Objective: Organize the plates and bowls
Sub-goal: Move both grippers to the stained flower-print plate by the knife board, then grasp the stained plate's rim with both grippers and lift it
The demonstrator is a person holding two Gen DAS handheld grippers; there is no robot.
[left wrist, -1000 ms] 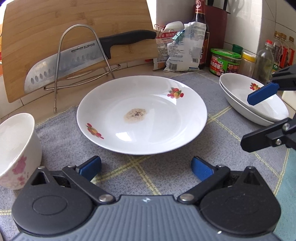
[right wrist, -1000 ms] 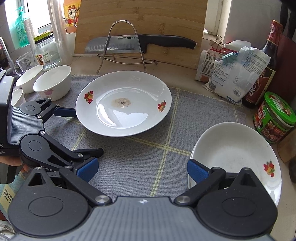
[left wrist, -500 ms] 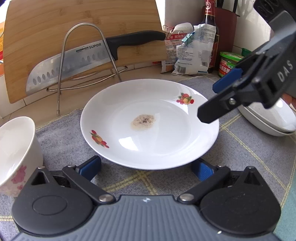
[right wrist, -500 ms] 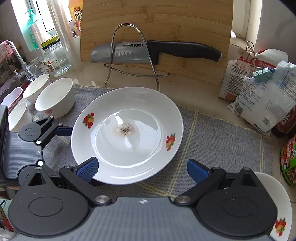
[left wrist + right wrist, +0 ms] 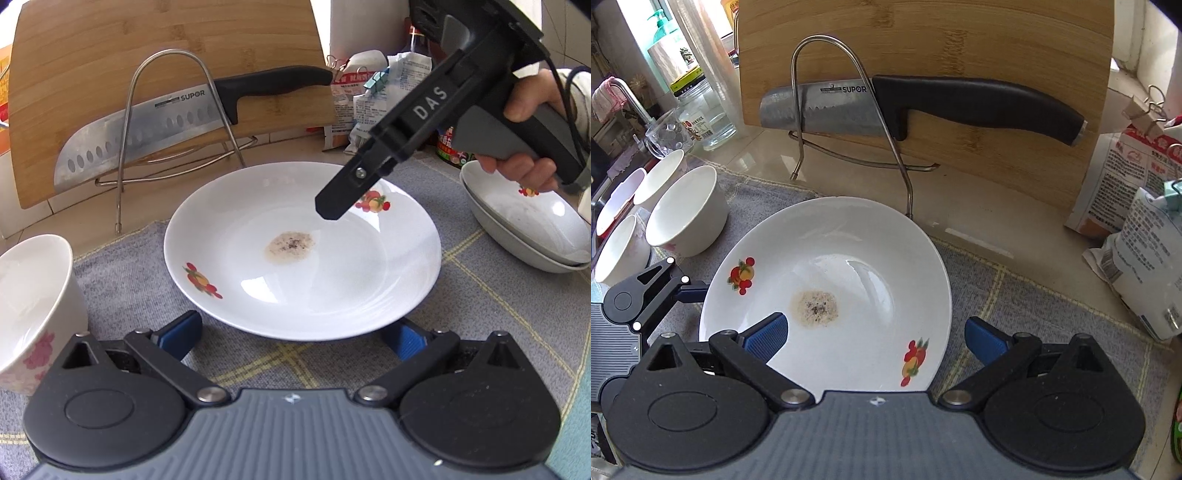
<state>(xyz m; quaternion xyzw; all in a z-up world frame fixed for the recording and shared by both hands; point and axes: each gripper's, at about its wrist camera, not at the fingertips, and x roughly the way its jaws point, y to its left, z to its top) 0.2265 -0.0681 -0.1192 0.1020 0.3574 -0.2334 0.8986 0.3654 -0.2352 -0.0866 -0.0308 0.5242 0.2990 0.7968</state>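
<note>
A white plate [image 5: 303, 258] with fruit prints and a brown stain in its middle lies on the grey mat [image 5: 140, 269]. My left gripper [image 5: 291, 334] is open at the plate's near rim, a blue pad on each side and low under the edge. My right gripper [image 5: 875, 339] is open above the same plate [image 5: 831, 266]. Its left pad hangs over the plate's inside and its right pad is outside the rim. One of its fingers [image 5: 332, 206] shows from the left wrist view, held by a hand [image 5: 528, 110]. Two stacked plates [image 5: 528, 232] sit at the right, and white bowls [image 5: 687, 210] at the left.
A bamboo cutting board [image 5: 960, 44] and a large knife [image 5: 923, 99] stand in a wire rack [image 5: 827, 40] just behind the plate. Clipped food packets [image 5: 1137, 229] are at the right. A glass mug [image 5: 666, 134] and jar [image 5: 705, 114] stand by the sink, and another bowl [image 5: 33, 306] sits near my left gripper.
My right gripper has swung from the stacked plates at the right to over the stained plate. My left gripper has edged forward to the plate's near rim. Both stay open.
</note>
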